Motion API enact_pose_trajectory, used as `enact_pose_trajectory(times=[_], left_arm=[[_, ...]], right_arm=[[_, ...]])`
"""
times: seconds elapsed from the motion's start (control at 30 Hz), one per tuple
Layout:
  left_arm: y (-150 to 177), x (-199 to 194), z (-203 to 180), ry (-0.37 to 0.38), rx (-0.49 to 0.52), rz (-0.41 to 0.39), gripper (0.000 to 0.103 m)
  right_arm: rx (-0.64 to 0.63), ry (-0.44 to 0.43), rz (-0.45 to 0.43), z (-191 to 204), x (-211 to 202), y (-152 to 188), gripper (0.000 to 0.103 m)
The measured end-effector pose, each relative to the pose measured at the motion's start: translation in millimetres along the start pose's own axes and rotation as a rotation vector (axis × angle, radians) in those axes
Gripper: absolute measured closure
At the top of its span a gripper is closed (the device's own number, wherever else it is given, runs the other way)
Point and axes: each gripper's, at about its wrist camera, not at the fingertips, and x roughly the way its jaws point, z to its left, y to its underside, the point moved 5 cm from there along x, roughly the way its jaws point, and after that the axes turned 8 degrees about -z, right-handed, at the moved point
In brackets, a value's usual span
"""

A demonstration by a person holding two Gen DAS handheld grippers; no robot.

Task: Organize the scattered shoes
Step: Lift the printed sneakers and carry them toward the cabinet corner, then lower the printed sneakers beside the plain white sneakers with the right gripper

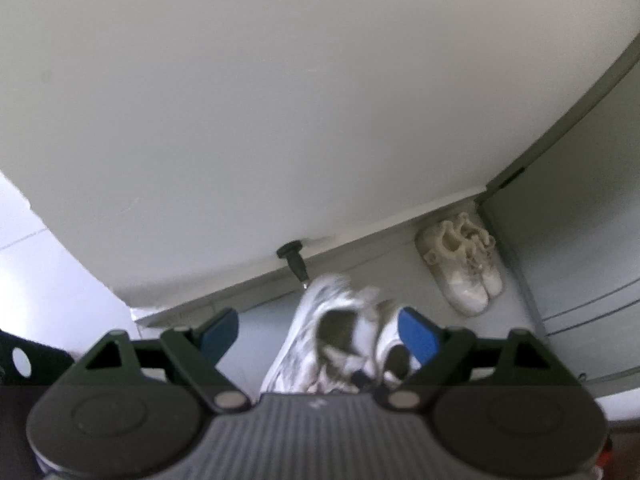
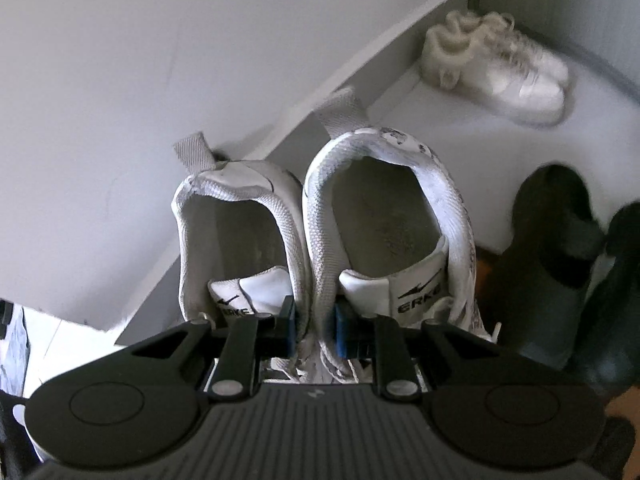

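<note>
A pair of white knit sneakers (image 2: 380,208) with grey heel loops and black lettering on the tongues hangs side by side, heels away from me. My right gripper (image 2: 315,332) is shut on the two inner collar walls where the shoes meet, one blue pad inside each shoe. In the left wrist view the same sneakers (image 1: 316,312) appear blurred beyond my left gripper (image 1: 318,330). Its blue pads (image 1: 416,332) stand wide apart and touch nothing.
A cream pair of shoes with fluffy trim (image 2: 500,72) sits in the corner on the pale floor, also seen as the cream pair (image 1: 464,268). Dark slippers (image 2: 560,232) lie at the right. A white panel (image 2: 140,80) rises at the left, with a black door stop (image 1: 292,256) at its foot.
</note>
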Motion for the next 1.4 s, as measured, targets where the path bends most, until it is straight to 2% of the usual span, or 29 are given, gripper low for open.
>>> enact_pose_trajectory(times=[0.03, 0.1, 0.2, 0.37, 0.47, 0.6, 0.83, 1.03, 1.27, 1.4], left_arm=[[1, -1, 0, 0.003, -0.002, 0.003, 0.014], [2, -3, 2, 0.011, -0.016, 0.005, 0.014], [4, -3, 3, 0.007, -0.006, 0.008, 0.014], [7, -3, 7, 0.009, -0.004, 0.023, 0.014], [9, -3, 10, 0.001, -0.002, 0.029, 0.014], [10, -4, 11, 0.013, -0.002, 0.034, 0.014], [14, -11, 6, 0.067, -0.010, 0.049, 0.014], [19, -25, -7, 0.142, -0.008, 0.053, 0.014], [23, -37, -20, 0.201, -0.022, 0.067, 0.014], [24, -41, -26, 0.215, -0.025, 0.085, 0.014]], right_arm=[[0.000, -0.001, -0.004, 10, 8, -11, 0.083], [-0.001, -0.006, -0.019, 3, 21, -16, 0.084], [0.001, -0.015, -0.046, -4, 14, -25, 0.084], [-0.058, -0.030, -0.097, -6, 10, -74, 0.084], [-0.168, -0.040, -0.109, -10, 9, -104, 0.084], [-0.421, -0.024, -0.112, -15, 22, -142, 0.084], [-0.674, 0.013, -0.104, -28, 58, -178, 0.084], [-0.795, 0.023, -0.069, -39, 96, -189, 0.085], [-0.843, 0.019, -0.019, -49, 130, -191, 0.085], [-0.873, 0.046, 0.075, -52, 157, -186, 0.085]])
